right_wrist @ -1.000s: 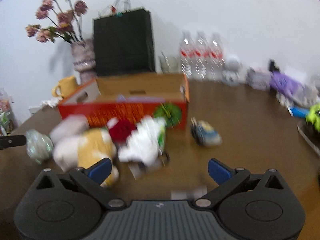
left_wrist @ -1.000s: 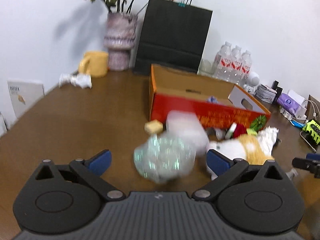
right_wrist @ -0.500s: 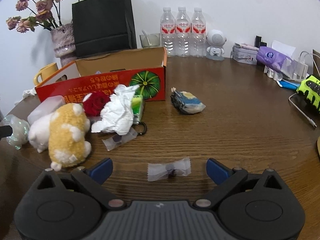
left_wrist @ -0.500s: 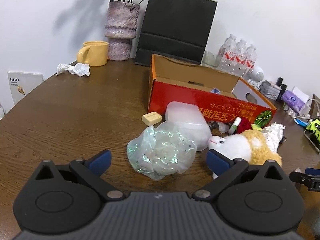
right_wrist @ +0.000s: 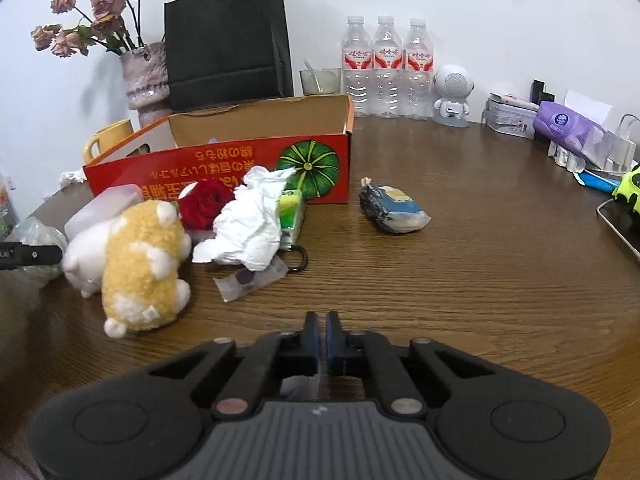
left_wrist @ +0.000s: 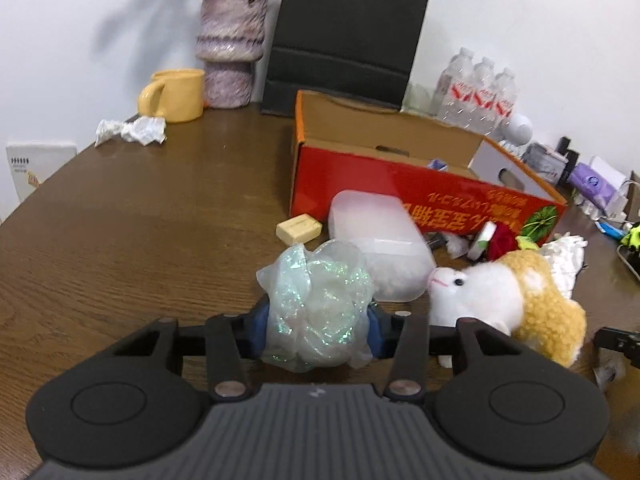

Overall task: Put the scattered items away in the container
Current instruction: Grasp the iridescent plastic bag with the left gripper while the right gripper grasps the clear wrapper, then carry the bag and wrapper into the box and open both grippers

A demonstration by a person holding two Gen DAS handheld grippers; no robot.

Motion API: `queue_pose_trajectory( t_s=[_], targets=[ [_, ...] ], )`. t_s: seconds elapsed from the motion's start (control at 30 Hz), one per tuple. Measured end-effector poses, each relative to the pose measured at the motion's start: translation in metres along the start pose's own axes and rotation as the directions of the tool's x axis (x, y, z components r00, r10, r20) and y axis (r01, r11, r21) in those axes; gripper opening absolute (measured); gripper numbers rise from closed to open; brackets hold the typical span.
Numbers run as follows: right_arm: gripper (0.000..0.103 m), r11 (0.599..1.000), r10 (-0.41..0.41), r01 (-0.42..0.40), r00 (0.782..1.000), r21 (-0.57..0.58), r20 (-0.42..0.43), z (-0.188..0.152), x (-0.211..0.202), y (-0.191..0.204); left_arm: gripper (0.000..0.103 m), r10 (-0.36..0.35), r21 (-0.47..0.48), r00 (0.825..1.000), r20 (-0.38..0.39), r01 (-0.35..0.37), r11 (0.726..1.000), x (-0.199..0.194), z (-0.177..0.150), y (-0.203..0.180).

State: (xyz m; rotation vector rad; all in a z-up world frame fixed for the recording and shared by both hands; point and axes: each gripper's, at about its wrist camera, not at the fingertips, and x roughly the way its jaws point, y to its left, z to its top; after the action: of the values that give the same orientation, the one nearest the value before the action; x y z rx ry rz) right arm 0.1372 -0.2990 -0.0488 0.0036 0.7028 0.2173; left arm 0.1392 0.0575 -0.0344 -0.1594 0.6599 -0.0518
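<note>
Box [left_wrist: 404, 184], red cardboard, open top, sits mid-table behind the clutter. Left gripper [left_wrist: 318, 326] is clamped on a crumpled iridescent wrapper [left_wrist: 316, 304], both blue pads pressed into its sides, low over the table. Right gripper [right_wrist: 322, 340] has its fingers drawn together; whether the bit of clear film under them is pinched, I cannot tell. Risks: the wrapper is springy and slick and may slide out on the lift; it touches the frosted plastic case [left_wrist: 380, 244], which could get dragged; the plush toy [left_wrist: 504, 292] just beside may be nudged.
</note>
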Motion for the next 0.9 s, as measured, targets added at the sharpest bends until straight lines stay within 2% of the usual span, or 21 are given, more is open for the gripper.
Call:
queue_pose_trajectory(
  t_s=[0.4,0.47,0.5,0.53,0.6,0.7,0.83,0.87,0.9],
  targets=[
    [0.002,0.999,0.037,-0.038,0.998,0.019,0.045,0.002,-0.014,0.007,0.047,-0.021,-0.031,0.999,0.035,0.022,0.999,-0.023,-0.006,0.005],
    [0.011,0.998,0.049,-0.05,0.998,0.033,0.04,0.004,-0.019,0.005,0.047,-0.023,-0.03,0.999,0.039,0.024,0.999,-0.026,-0.007,0.005],
    [0.026,0.997,0.059,-0.061,0.998,0.044,0.031,0.004,-0.022,0.003,0.048,-0.024,-0.031,0.999,0.039,0.026,0.999,-0.028,-0.007,0.006],
    [0.051,0.996,0.073,-0.074,0.997,0.044,0.024,0.003,-0.025,0.002,0.048,-0.028,-0.034,0.999,0.038,0.029,0.999,-0.028,-0.008,0.006],
    [0.066,0.997,0.072,-0.072,0.997,0.023,0.025,-0.002,-0.031,0.004,0.048,-0.03,-0.045,0.999,0.031,0.031,0.999,-0.03,-0.011,0.007],
    [0.064,0.998,0.057,-0.057,0.998,0.0,-0.001,-0.011,-0.03,0.008,0.048,-0.033,-0.046,0.999,0.029,0.034,0.998,-0.034,-0.016,0.006],
    [0.056,0.998,0.067,-0.068,0.997,-0.02,-0.022,-0.021,-0.026,0.016,0.048,-0.038,-0.04,0.999,0.031,0.04,0.998,-0.041,-0.022,0.004],
    [0.05,0.997,0.052,-0.053,0.998,-0.05,-0.022,-0.023,-0.026,0.021,0.048,-0.036,-0.039,0.999,0.03,0.037,0.999,-0.043,-0.024,0.004],
    [0.038,0.996,0.034,-0.035,0.999,-0.079,-0.02,-0.024,-0.028,0.025,0.048,-0.035,-0.039,0.999,0.03,0.036,0.999,-0.044,-0.025,0.004]
  ],
)
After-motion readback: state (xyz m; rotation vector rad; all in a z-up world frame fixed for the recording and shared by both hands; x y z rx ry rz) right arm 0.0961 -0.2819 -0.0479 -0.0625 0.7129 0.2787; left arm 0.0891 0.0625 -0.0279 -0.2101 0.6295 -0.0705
